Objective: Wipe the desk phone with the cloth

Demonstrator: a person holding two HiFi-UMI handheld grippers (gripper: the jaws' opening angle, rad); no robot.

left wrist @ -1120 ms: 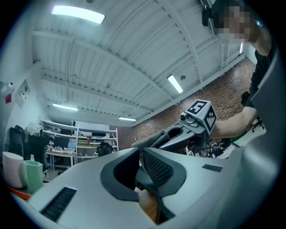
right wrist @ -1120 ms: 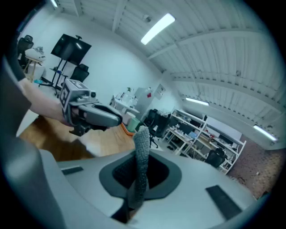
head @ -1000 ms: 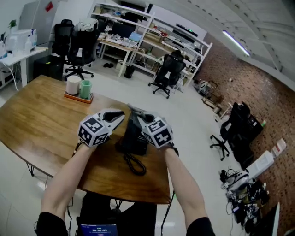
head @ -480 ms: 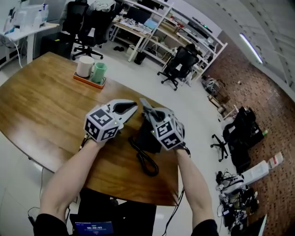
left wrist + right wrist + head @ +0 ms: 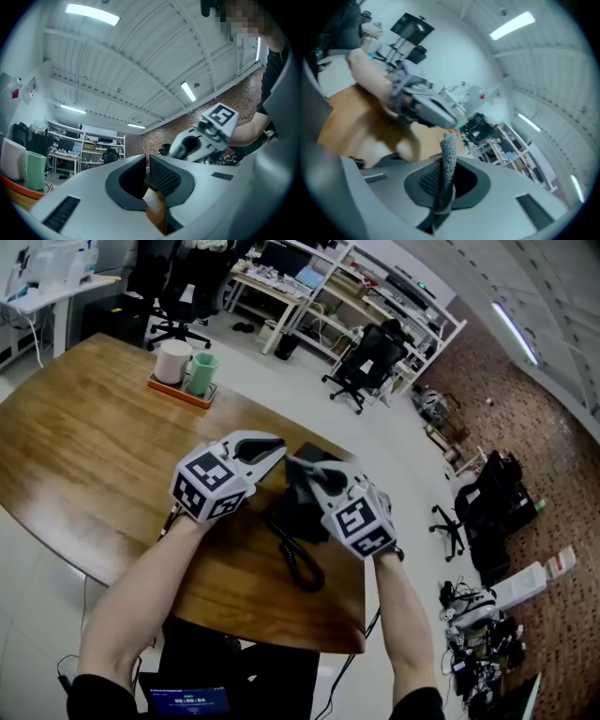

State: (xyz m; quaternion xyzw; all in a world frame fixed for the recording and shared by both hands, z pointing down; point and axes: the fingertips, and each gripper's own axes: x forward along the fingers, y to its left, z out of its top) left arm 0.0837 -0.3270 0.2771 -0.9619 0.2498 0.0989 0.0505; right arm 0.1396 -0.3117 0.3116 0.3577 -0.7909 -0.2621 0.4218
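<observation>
Brown wood makes up the big table (image 5: 84, 456), and the room behind it has office chairs (image 5: 370, 362) and long shelves (image 5: 375, 296). The black desk phone (image 5: 302, 507) sits near the table's edge closest to the person. Its curly cord (image 5: 300, 563) lies in a loop on the wood just on the person's side of the phone.

The left gripper (image 5: 275, 450) hangs just above the phone's far left corner. Its two fingers (image 5: 161, 176) are close, with only a thin gap between them, and nothing is in that gap. The right gripper (image 5: 298, 465) is over the top of the phone, tip to tip with the left one. Its fingers (image 5: 429, 180) are squeezed on a grey cloth (image 5: 449, 154) that sticks up between them.

Far from the phone, across the table, an orange tray (image 5: 183, 392) holds a white cup (image 5: 172, 362) and a green cup (image 5: 201, 374) side by side. The person's bare arms reach in from below the phone.
</observation>
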